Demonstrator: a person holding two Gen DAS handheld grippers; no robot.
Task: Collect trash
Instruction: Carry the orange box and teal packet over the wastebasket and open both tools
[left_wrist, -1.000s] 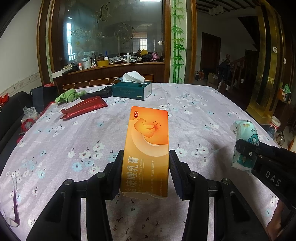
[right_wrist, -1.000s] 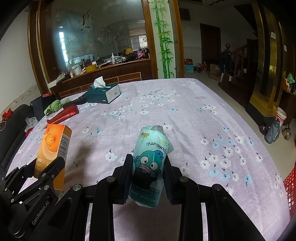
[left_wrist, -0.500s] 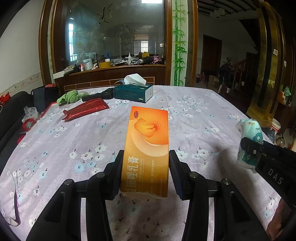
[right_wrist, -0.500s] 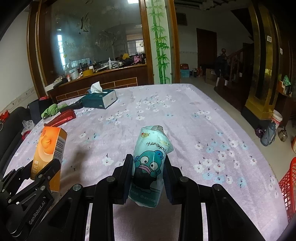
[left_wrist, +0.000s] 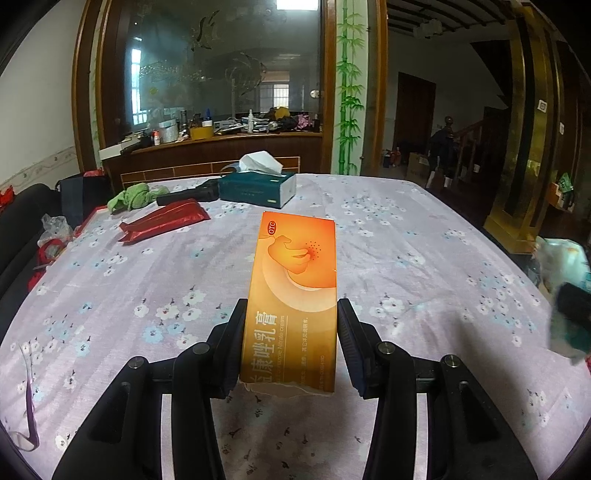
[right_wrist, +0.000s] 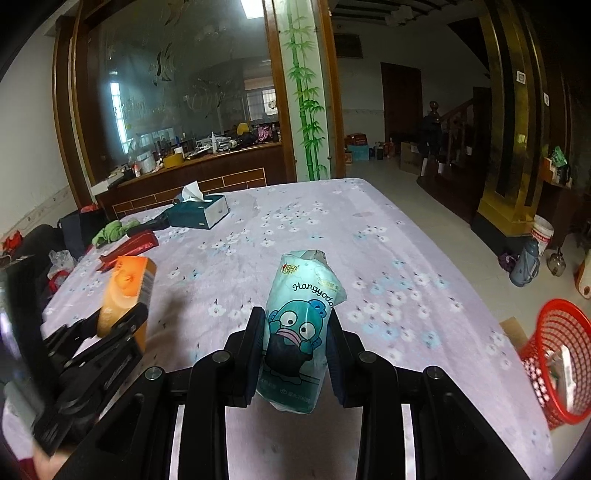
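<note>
Red basket (right_wrist: 557, 354) newly visible; claws still gripping, probably firmly.

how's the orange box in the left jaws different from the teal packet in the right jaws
The orange box is a stiff, flat-sided carton with sharp edges; the teal packet is soft, rounded plastic, crumpled at its far end. The orange box bears Chinese print and an OTC mark; the teal packet shows a cartoon face. The orange box also looks longer. Both are clamped and held off the flowered tablecloth, pointing forward.
</note>
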